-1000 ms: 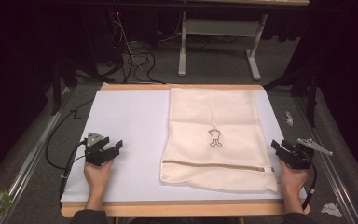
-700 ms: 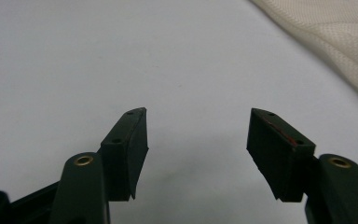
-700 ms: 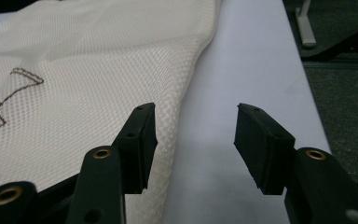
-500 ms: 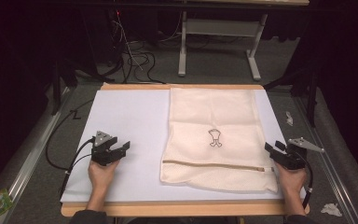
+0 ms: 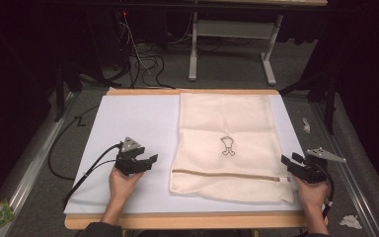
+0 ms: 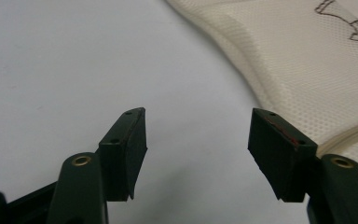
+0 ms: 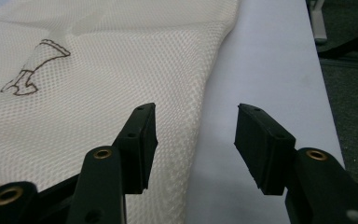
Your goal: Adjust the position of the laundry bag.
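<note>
Left tongs: held in the person's left hand near the front of the tabletop, jaws spread wide and holding nothing. In the left gripper view the left tongs hover over the bare white surface, with the near left edge of the mesh laundry bag just beside the right-hand jaw; whether that jaw touches the fabric cannot be told.

Right tongs: held in the person's right hand at the bag's front right corner, jaws likewise wide apart and empty. In the right gripper view the right tongs straddle the bag's side edge, one jaw over the mesh laundry bag and the other over the white tabletop.

Mesh laundry bag: cream-coloured, lying flat on the right half of the tabletop, its long side running from front to back. A zip crosses it near the front end, and a small dark outline drawing sits near its middle. A black cable trails from the left tongs off the tabletop's left side.

Surroundings: a wooden rim borders the white surface; grey floor lies on both sides, with loose cables and a table frame behind.
</note>
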`<action>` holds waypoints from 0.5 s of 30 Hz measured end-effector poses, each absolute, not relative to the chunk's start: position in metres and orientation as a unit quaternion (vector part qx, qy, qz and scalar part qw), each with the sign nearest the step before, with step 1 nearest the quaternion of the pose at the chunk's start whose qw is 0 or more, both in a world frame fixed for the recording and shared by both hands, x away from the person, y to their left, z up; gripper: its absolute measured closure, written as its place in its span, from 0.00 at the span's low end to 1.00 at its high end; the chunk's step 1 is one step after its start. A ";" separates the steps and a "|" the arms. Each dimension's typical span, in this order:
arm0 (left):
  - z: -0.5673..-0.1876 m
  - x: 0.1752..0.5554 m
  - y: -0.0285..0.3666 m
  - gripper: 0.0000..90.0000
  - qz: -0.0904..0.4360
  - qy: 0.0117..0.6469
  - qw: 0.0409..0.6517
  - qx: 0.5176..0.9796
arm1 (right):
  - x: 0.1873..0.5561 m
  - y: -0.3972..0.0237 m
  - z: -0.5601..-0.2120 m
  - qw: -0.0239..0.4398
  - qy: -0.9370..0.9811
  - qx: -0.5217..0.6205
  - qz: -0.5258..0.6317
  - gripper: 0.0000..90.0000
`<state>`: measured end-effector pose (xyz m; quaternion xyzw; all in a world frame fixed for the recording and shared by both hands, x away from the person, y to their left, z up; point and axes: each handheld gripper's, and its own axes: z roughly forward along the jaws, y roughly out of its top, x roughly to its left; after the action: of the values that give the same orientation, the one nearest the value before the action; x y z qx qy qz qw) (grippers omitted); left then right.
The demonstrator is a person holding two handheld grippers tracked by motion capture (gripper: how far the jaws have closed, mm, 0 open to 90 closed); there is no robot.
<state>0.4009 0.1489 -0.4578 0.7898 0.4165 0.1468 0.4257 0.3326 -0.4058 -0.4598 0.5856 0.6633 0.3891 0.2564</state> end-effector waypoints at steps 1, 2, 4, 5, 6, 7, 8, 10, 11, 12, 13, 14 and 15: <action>-0.457 0.400 0.146 0.41 0.140 0.415 0.429 0.790 | 0.332 -0.405 -0.459 0.255 0.665 0.584 0.388 0.55; -0.456 0.400 0.143 0.41 0.137 0.414 0.429 0.791 | 0.331 -0.404 -0.458 0.252 0.669 0.584 0.385 0.55; -0.456 0.400 0.139 0.40 0.137 0.412 0.427 0.793 | 0.330 -0.403 -0.458 0.249 0.672 0.584 0.382 0.55; -0.457 0.399 0.135 0.40 0.139 0.409 0.421 0.798 | 0.329 -0.402 -0.457 0.250 0.674 0.582 0.380 0.55; -0.458 0.399 0.129 0.40 0.138 0.408 0.413 0.803 | 0.327 -0.400 -0.458 0.243 0.678 0.582 0.378 0.60; -0.458 0.399 0.129 0.40 0.138 0.408 0.413 0.803 | 0.327 -0.400 -0.457 0.243 0.679 0.581 0.377 0.61; -0.459 0.397 0.124 0.40 0.134 0.404 0.414 0.804 | 0.326 -0.399 -0.457 0.245 0.682 0.579 0.374 0.61; -0.461 0.396 0.121 0.39 0.128 0.405 0.416 0.804 | 0.325 -0.398 -0.457 0.243 0.685 0.577 0.374 0.62; -0.462 0.396 0.121 0.39 0.125 0.407 0.414 0.805 | 0.324 -0.397 -0.458 0.240 0.685 0.578 0.373 0.62; -0.462 0.396 0.121 0.39 0.125 0.407 0.414 0.805 | 0.324 -0.397 -0.458 0.238 0.689 0.578 0.368 0.62; -0.463 0.396 0.119 0.39 0.118 0.408 0.412 0.806 | 0.324 -0.395 -0.459 0.234 0.689 0.580 0.366 0.62; -0.463 0.395 0.118 0.39 0.114 0.410 0.413 0.805 | 0.325 -0.395 -0.460 0.233 0.691 0.580 0.364 0.61; -0.463 0.395 0.118 0.39 0.114 0.410 0.413 0.805 | 0.325 -0.394 -0.461 0.233 0.693 0.579 0.362 0.61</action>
<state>0.3954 0.1182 -0.4633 0.8051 0.4099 0.1145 0.4132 0.3249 -0.3943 -0.4606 0.5786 0.6927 0.3621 0.2328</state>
